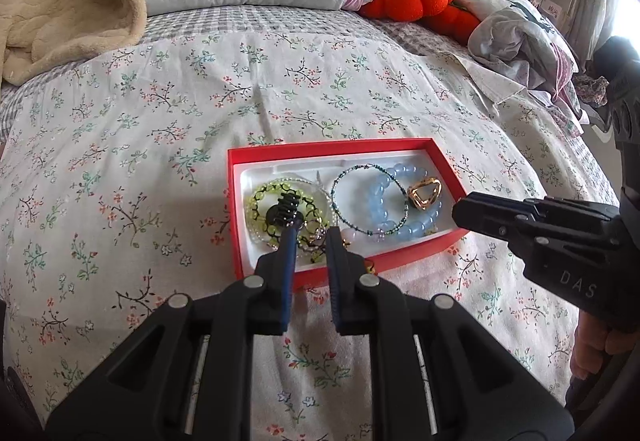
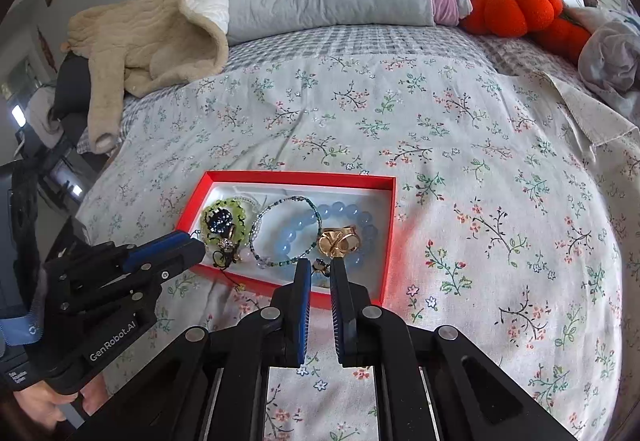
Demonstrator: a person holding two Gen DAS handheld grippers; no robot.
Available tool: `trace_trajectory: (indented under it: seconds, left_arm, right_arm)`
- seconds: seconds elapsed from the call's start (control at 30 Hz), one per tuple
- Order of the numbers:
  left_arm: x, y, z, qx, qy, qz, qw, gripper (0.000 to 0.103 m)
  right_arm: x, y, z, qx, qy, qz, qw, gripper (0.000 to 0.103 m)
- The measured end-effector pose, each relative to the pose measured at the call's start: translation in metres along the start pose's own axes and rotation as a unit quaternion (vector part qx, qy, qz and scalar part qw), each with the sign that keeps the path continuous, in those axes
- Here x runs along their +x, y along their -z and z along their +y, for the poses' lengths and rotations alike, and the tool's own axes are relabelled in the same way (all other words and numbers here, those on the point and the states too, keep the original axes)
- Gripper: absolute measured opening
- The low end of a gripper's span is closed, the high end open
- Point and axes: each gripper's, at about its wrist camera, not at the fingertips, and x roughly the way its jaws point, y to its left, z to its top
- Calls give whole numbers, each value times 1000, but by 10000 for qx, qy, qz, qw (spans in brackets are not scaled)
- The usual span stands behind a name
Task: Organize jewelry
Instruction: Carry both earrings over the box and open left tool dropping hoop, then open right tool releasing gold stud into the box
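Risk first: jewelry all piled in one red box (image 1: 236, 209) on a soft floral bedspread (image 1: 160, 121), pieces overlapping. The beaded strands cross each other, so a pull on one piece would likely drag its neighbours out or tip the light box on the bedding. A thin dark cord with a small charm (image 2: 240, 286) hangs over the near rim onto the bed, easy to snag or sweep off.

Left tool (image 1: 310, 231): jaws narrow, a small gap showing between the blue pads, nothing visibly clamped; tips sit over the near-left part of the box, above the tangle of small pieces. Right tool (image 2: 320, 265): jaws nearly closed, slim gap, nothing seen held; tips just over the near rim of the box, close to the gold heart piece (image 2: 338, 239).

Where things lie: yellow-green bead bracelet (image 1: 260, 201) at the left end with a black claw clip (image 1: 286, 207) on top of it, directly ahead of the left tool's left finger. Thin green-bead strand (image 1: 360, 197) in the middle, overlapping the pale blue bead bracelet (image 1: 384, 197). Gold heart rests on the blue bracelet's right side. From the left view the right tool's tip is beside the box's right end, apart from it
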Motion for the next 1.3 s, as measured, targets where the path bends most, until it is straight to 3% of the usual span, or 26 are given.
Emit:
trace_trajectory:
  seconds: [0.23, 0.53, 0.8, 0.93, 1.1, 1.2, 1.27, 1.3]
  left_arm:
    - [5, -2, -8, 177, -82, -59, 9998, 17]
    - [-6, 0, -6, 320, -313, -52, 9990, 29]
    - [-15, 2, 2, 235, -478, -13, 9986, 53]
    - [-18, 5, 2, 260, -540, 67, 9982, 60]
    - [-24, 13, 1, 271, -588, 274, 9975, 77]
    - [-31, 20, 2, 201, -718, 312, 9967, 81]
    - [-35, 26, 3, 112, -799, 338, 9962, 82]
    - [-37, 29, 4, 76, -839, 360, 9958, 83]
  right_arm:
    - [10, -4, 0, 42, -31, 20, 10000, 10]
    - [17, -8, 1, 80, -28, 28, 10000, 10]
    - [18, -15, 10, -123, -209, -120, 9996, 11]
    - [11, -16, 15, -177, -105, -153, 9997, 13]
    - [-2, -12, 14, -216, 55, -153, 9996, 16]
    - [-12, -6, 11, -255, 197, -125, 9994, 25]
    - [-19, -1, 7, -203, 237, -95, 9995, 50]
    - [-23, 2, 5, -187, 260, -107, 9994, 54]
